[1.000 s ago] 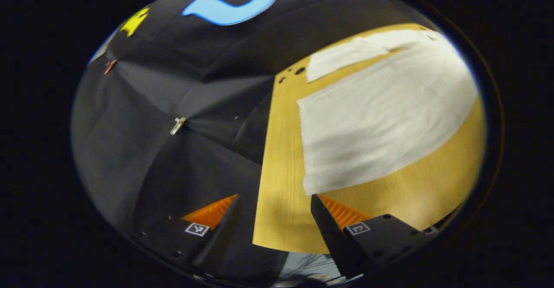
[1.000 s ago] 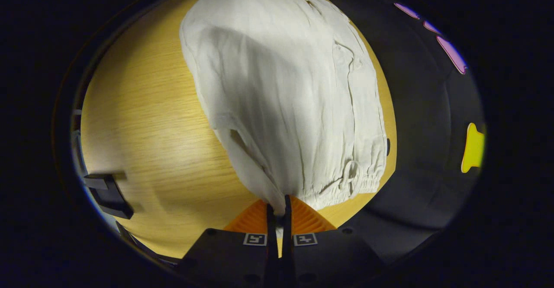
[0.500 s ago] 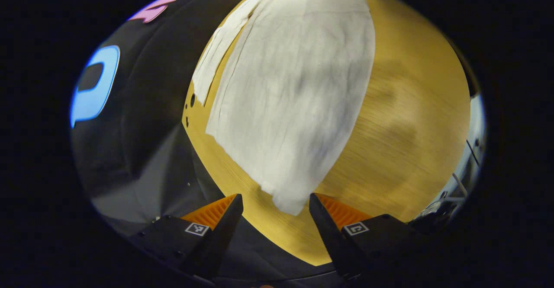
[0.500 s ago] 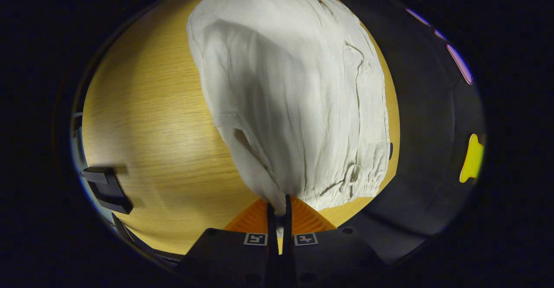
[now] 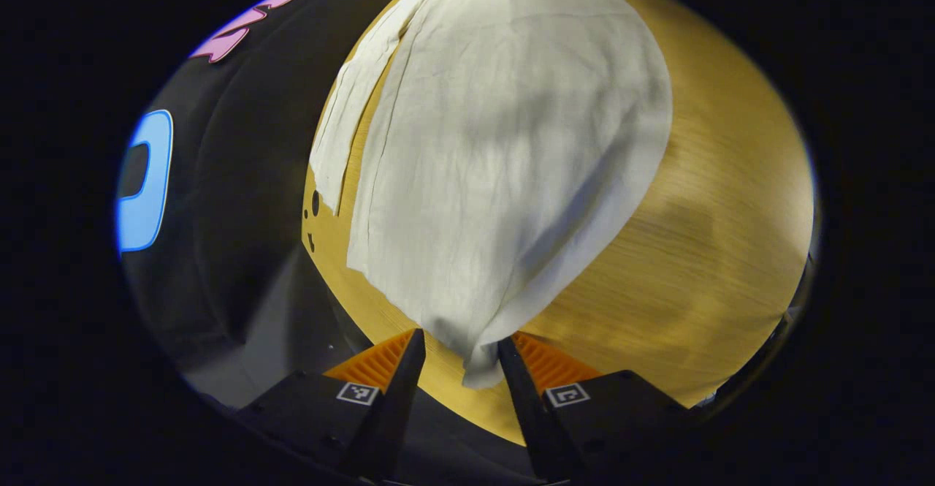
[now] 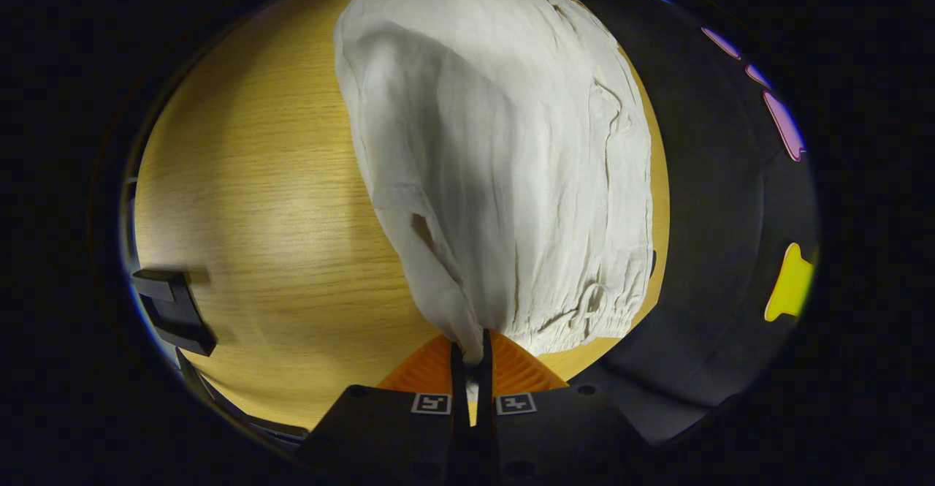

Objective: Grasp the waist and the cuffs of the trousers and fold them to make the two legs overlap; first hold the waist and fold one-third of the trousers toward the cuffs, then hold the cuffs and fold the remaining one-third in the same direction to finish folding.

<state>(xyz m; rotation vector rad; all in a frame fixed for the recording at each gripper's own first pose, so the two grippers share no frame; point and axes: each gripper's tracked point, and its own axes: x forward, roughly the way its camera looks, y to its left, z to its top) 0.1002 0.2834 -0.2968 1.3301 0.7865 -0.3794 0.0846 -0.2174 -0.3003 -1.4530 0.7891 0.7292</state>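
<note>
White trousers [image 5: 504, 150] lie lengthwise on the wooden table [image 5: 716, 252]. One cuff corner [image 5: 478, 369] rises off the wood between the fingers of my left gripper [image 5: 462, 347], which stands open with a narrow gap; the cloth brushes the right-hand finger. A second leg edge [image 5: 343, 128] peeks out along the table's left side. In the right gripper view the trousers [image 6: 511, 150] run away from me, and my right gripper [image 6: 470, 351] is shut on the waist corner. The gathered waistband [image 6: 592, 310] sits just right of it.
A black bracket [image 6: 172, 310] sticks up at the table's left edge in the right gripper view. Small holes [image 5: 314, 204] mark the table's edge beside the cuffs. Bare wood [image 6: 256, 201] lies left of the trousers.
My left gripper swung from the wall to the cuff end; the cuff corner now sits between its fingers, which have narrowed. My right gripper keeps its hold on the waist.
</note>
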